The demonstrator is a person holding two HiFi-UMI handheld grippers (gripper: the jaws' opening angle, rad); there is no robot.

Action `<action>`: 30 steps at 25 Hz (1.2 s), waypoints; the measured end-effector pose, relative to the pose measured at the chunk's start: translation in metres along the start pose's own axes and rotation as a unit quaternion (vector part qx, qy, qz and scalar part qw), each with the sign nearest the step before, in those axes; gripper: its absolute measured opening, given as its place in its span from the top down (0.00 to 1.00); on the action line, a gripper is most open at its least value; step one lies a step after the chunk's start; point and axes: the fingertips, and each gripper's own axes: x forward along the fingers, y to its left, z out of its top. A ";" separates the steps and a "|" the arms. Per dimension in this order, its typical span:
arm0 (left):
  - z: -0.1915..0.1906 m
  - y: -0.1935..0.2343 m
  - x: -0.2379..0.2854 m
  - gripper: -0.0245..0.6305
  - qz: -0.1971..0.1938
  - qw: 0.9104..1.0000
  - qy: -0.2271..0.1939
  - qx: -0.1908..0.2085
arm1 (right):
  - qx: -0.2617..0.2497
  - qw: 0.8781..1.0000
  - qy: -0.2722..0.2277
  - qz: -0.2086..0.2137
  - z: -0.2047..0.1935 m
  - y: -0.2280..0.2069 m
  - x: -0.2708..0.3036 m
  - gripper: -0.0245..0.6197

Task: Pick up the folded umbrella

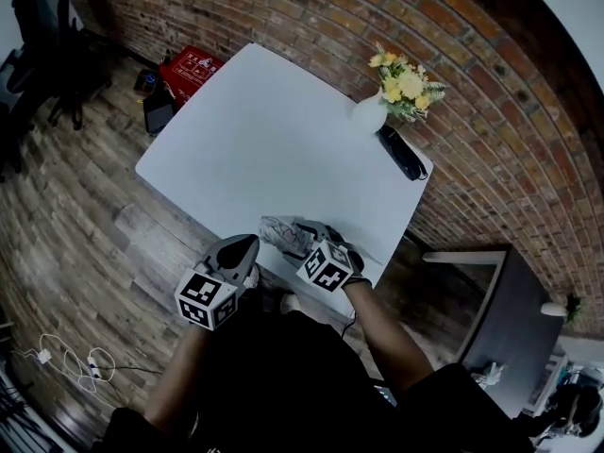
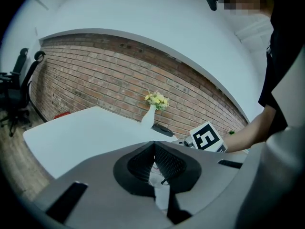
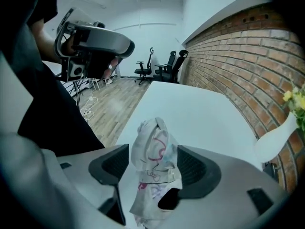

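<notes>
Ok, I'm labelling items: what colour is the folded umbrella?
The folded umbrella is off-white with pink line drawings; right gripper view shows it best.

The folded umbrella (image 3: 155,161) is crumpled, matt printed cloth. The surface (image 1: 255,140) is smooth, matt white. Brick wall (image 1: 472,74) rough; floor (image 1: 75,206) grained wood.

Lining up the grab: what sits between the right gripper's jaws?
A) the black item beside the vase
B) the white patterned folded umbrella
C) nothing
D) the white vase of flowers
B: the right gripper view shows the folded umbrella standing between the widely spread jaws of the right gripper.
</notes>
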 end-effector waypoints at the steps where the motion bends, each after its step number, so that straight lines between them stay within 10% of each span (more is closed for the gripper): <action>1: 0.001 0.002 0.001 0.94 -0.001 1.000 0.000 0.001 | -0.004 1.000 0.009 0.002 -0.001 -0.001 0.003 0.48; 16: -0.004 0.031 0.001 0.94 0.008 1.000 0.007 -0.017 | -0.065 0.988 0.132 0.043 -0.031 -0.002 0.051 0.42; 30: -0.010 0.036 -0.002 0.94 0.022 0.999 0.015 -0.023 | -0.035 0.991 0.113 0.063 -0.028 -0.013 0.051 0.49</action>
